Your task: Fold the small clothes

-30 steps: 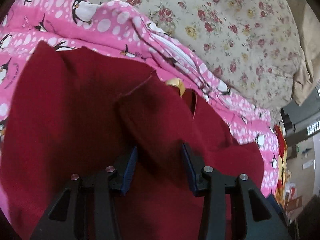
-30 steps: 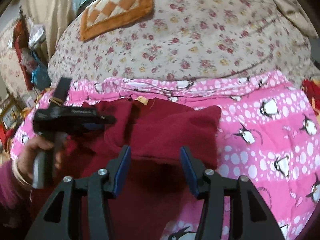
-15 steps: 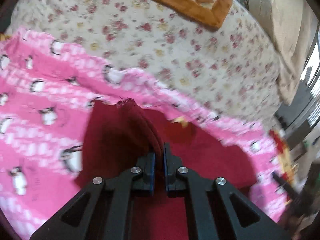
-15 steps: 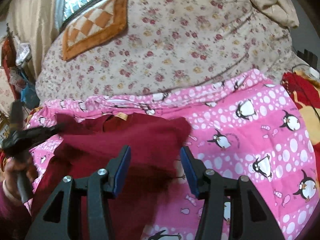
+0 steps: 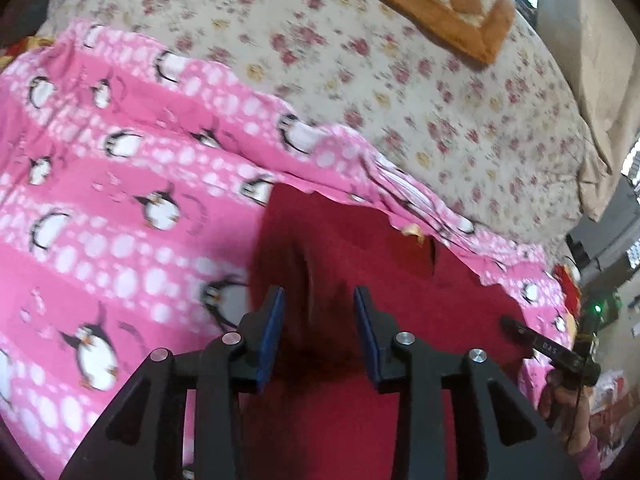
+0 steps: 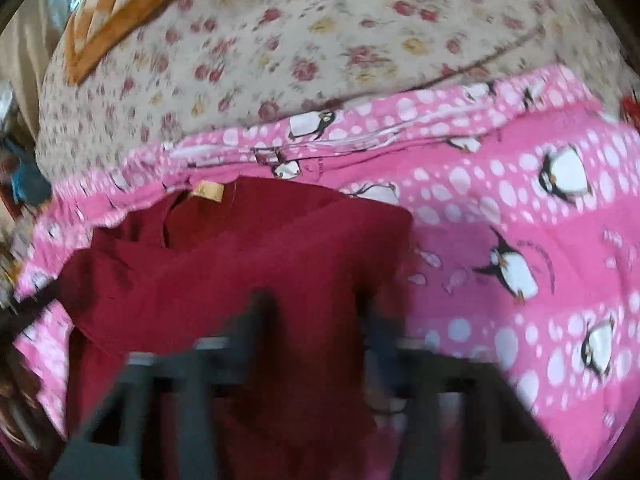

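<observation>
Dark red knit garment (image 5: 384,292) lies on the pink penguin-print blanket (image 5: 120,208), straight ahead of the left gripper (image 5: 319,322). Its blue-padded jaws stand apart, a bunched fold between them, likely just dropped or about to be pinched. Floral cream bedspread (image 5: 400,80) beyond. Right wrist view: blurred right gripper (image 6: 320,344) over the garment's near edge, jaws seemingly apart, nothing held; yellow neck label (image 6: 208,191) far ahead, so the collar faces away.
</observation>
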### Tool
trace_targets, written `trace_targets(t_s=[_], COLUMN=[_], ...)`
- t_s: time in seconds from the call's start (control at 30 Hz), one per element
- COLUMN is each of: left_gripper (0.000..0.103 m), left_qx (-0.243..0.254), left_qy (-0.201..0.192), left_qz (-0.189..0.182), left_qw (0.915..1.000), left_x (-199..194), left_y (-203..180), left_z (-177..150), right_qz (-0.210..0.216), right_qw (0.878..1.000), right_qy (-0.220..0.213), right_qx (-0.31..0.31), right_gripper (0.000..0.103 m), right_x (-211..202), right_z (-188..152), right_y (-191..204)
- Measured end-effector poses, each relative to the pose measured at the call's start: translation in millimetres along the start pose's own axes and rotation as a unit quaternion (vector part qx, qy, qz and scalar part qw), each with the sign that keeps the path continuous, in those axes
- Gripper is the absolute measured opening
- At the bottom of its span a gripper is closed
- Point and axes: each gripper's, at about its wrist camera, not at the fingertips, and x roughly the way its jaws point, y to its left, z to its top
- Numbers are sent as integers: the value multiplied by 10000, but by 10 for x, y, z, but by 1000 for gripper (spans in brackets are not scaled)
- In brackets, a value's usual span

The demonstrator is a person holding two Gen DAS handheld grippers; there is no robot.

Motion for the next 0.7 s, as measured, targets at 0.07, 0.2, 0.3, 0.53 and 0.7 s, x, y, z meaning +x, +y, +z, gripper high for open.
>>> trace_targets(t_s=[0.07, 0.2, 0.3, 0.53, 0.7], left_gripper=[14, 14, 14, 14, 14], left_qx=[-96, -148, -140, 432, 796], left_qy=[-44, -37, 54, 128, 301], left_qz=[64, 93, 8, 131, 581], left_qw=[9999, 9998, 9999, 9989, 9947], left_x=[-35, -2, 51, 160, 371], left_y=[104, 171, 106, -207, -305], left_z=[26, 21, 0, -74, -128], right_qz=[-217, -521, -734, -846, -429], right_qw=[9994, 9969, 9969, 9922, 9947], right_qy=[-273, -486, -283, -918, -906], right_qx=[17, 328, 0, -9, -225], right_gripper=[14, 14, 18, 44, 43], right_x=[-109, -205, -58, -554, -611], right_z=[-11, -94, -197, -153, -150], right_y=[-20, -202, -143, -53, 104])
